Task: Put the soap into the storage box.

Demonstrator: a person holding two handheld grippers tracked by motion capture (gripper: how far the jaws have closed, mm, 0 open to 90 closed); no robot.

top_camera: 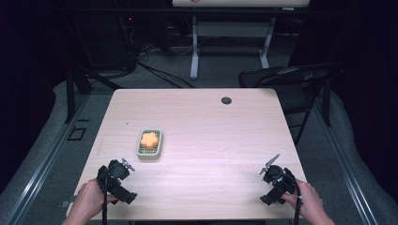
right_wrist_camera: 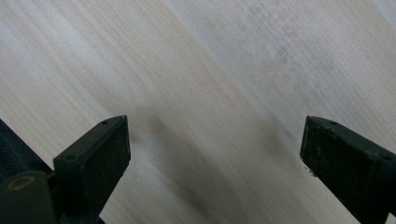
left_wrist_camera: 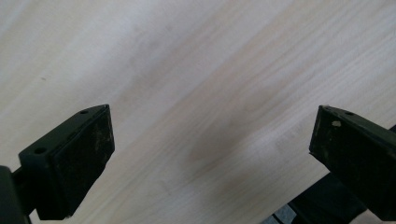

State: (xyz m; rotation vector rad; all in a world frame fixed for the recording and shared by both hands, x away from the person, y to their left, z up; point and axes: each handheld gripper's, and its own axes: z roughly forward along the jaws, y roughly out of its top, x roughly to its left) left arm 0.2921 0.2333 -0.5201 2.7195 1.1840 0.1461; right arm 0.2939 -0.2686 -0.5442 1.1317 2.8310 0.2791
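Left gripper (top_camera: 123, 165) sits at the near-left corner of the table (top_camera: 211, 122), held in the person's left hand (top_camera: 89, 199), and its jaws stand wide apart with nothing between them; in the left gripper view the 2 black pads (left_wrist_camera: 84, 154) frame only bare wood. Right gripper (top_camera: 268, 165) rests at the near-right corner in the right hand (top_camera: 307, 199), its jaws likewise spread and empty, the pads (right_wrist_camera: 100, 154) over plain tabletop in the right gripper view.

The things nearest the work are 1 orange flower-shaped soap (top_camera: 149, 139) lying in a pale green soap dish (top_camera: 142, 153). The dish stands on the left half of the table, just beyond the left gripper and slightly to its right, away from the person. Its long axis runs roughly from the near edge toward the far edge, so its short width faces across the table. The left gripper is plainly the nearer one; the right gripper is well apart from the dish, across most of the table's width. A reach for the soap would likely go forward from the left hand.

The surface is light wood grain, with a small dark grommet (top_camera: 226, 100) near the far edge. Beyond it lie a grey carpeted floor (top_camera: 220, 75), a black chair (top_camera: 291, 77) at the far right, and white desk legs (top_camera: 194, 47) in a dim room.
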